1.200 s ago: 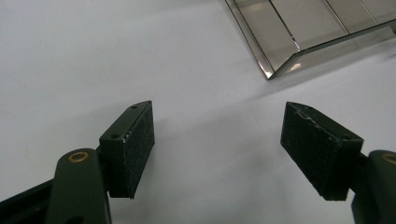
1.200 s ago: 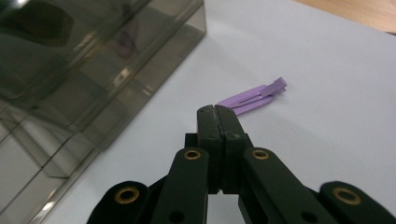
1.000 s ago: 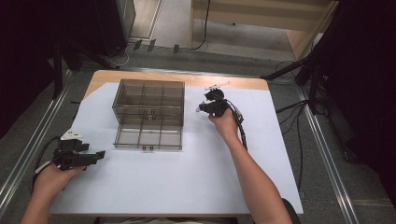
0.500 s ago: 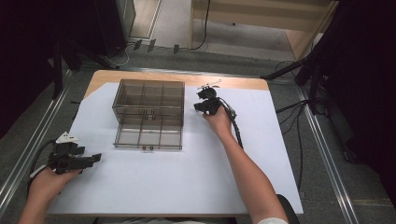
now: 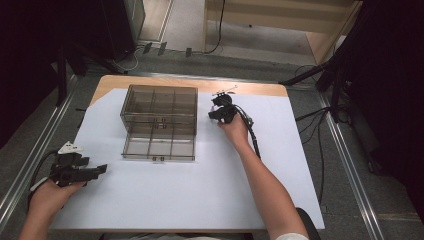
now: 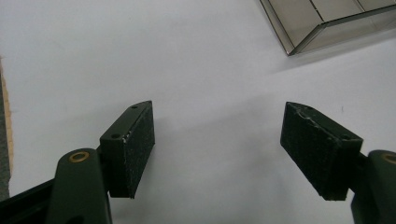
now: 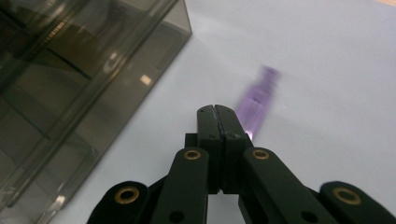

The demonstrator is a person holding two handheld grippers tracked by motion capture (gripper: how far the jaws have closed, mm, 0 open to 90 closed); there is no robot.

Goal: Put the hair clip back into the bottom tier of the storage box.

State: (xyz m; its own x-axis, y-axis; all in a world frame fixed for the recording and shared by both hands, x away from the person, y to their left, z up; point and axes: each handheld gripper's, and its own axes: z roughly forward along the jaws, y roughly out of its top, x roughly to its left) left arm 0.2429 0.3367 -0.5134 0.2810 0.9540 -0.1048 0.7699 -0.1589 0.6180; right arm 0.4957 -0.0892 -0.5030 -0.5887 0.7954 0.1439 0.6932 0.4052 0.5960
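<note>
purple stick (image 7: 256, 106) beside shut right gripper (image 7: 218, 110); blurred.

Black tools (image 5: 98, 170) (image 5: 214, 114) – brass-ringed pivots, rough black pads (image 6: 140, 140), trailing cables – left one bears a grey plate.

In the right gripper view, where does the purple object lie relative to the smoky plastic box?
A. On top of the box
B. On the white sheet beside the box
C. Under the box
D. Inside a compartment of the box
B: the blurred purple object lies on the white sheet, apart from the box, just past the right gripper.
</note>
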